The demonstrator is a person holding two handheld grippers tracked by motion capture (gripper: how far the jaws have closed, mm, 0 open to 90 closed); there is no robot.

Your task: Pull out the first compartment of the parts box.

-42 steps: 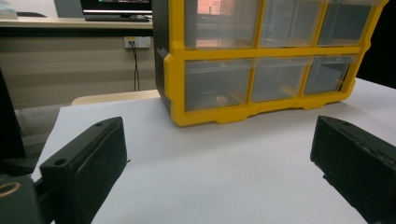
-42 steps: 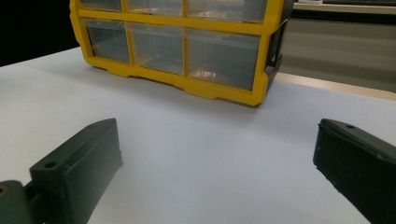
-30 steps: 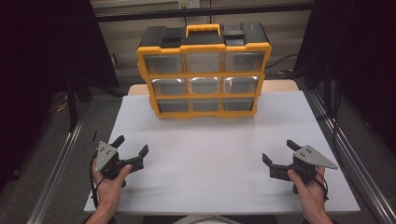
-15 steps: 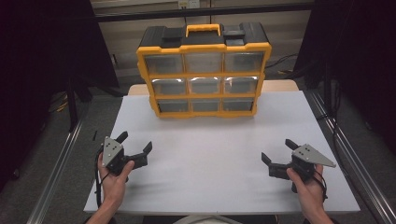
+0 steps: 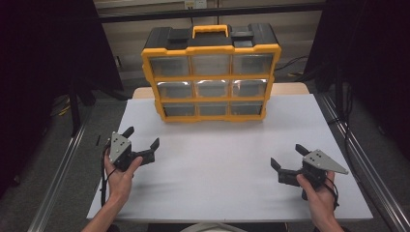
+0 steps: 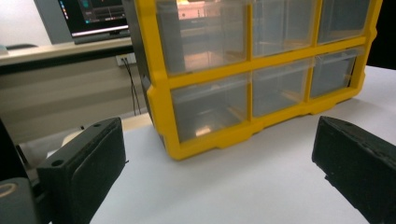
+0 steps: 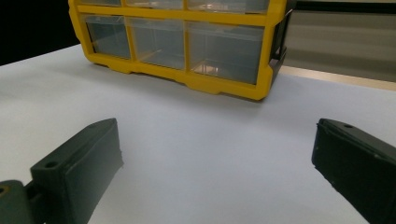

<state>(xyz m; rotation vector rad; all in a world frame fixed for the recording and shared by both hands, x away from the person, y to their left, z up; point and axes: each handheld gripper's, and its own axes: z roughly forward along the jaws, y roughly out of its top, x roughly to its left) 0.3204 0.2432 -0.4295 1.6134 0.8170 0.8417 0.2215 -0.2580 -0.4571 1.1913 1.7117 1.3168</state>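
Presently on record:

- Drawer cabinet point(image 5: 211, 77): yellow frame, black top with yellow handle, nine clear drawers in three rows; stands upright at the far middle of the white desk point(image 5: 217, 183). All drawers appear closed; contents too faint to tell.
- Left gripper point(image 5: 142, 144): held low over the desk's near left, jaws spread wide, holding nothing; aimed toward the cabinet's lower-left drawers.
- Right gripper point(image 5: 289, 157): near right, well apart from the cabinet, jaws likewise spread and empty.
- Step in hand, by judgement: approach, before any contact.
- Next move likely calls for carrying one gripper forward to a drawer front and closing on its lip, perhaps with the other steadying the frame.
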